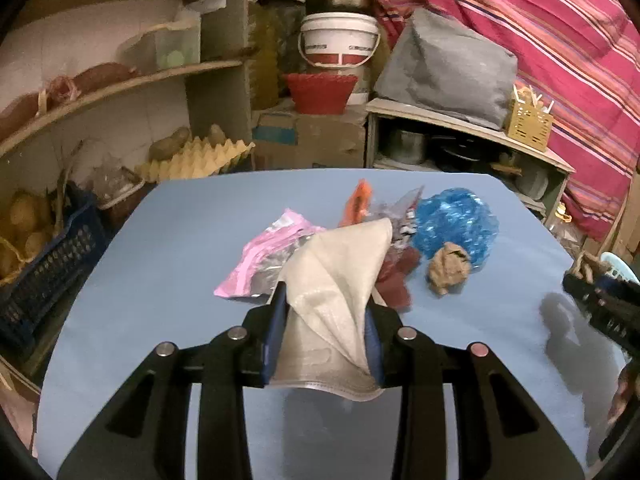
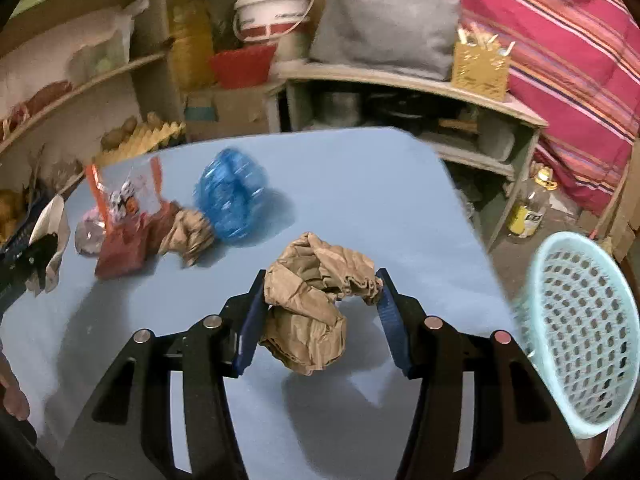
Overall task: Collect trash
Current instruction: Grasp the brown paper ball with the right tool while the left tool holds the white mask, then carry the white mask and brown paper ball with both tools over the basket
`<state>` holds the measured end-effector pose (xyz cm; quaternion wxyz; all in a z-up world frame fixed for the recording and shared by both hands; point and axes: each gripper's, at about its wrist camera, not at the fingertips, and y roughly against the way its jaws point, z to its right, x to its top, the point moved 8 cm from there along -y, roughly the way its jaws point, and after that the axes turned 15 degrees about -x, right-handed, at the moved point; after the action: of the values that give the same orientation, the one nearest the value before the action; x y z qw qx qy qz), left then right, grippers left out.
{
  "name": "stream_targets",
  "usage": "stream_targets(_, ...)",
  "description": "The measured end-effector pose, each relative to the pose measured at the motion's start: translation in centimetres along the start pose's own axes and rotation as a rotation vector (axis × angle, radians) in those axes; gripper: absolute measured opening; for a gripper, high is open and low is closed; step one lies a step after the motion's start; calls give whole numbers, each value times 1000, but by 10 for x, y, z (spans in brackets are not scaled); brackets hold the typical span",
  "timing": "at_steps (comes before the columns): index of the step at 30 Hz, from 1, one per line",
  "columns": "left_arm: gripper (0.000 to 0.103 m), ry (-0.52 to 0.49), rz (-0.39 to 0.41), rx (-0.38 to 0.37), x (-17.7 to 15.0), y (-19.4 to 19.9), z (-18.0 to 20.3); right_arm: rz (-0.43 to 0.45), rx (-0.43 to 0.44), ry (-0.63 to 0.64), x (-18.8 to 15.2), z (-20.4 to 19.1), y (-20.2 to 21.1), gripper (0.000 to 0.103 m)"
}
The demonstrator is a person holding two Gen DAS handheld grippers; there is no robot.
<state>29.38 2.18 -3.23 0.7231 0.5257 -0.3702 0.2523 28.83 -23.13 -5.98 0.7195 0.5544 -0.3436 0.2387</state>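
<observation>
My left gripper (image 1: 326, 300) is shut on a white woven bag (image 1: 336, 280) and holds it above the blue table (image 1: 160, 280). My right gripper (image 2: 322, 280) is shut on a crumpled brown paper ball (image 2: 316, 300), lifted over the table (image 2: 360, 184). On the table lie a pink wrapper (image 1: 264, 256), an orange-and-clear wrapper (image 1: 358, 204), a dark red wrapper (image 1: 396, 280), a blue crumpled plastic bag (image 1: 456, 224) and a second brown paper ball (image 1: 448, 268). A light blue mesh basket (image 2: 580, 332) stands off the table's right edge, right of my right gripper.
Shelves with potatoes, egg trays and a dark crate (image 1: 48, 264) stand at the left. A white bucket (image 1: 340, 44), red basket (image 1: 320, 92) and cardboard box are behind. A low shelf (image 1: 460, 128) with pots and a striped red blanket are at the right.
</observation>
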Motion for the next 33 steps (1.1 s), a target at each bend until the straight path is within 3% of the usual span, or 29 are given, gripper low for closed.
stream_targets(13, 35, -65, 67, -66, 29, 16, 98, 51, -71, -115, 2, 127, 20, 53)
stream_targets(24, 35, -139, 31, -166, 15, -15, 196, 47, -171, -174, -31, 232, 27, 53)
stream_targets(33, 35, -190, -17, -274, 1, -49, 283, 37, -201, -274, -46, 299, 27, 53)
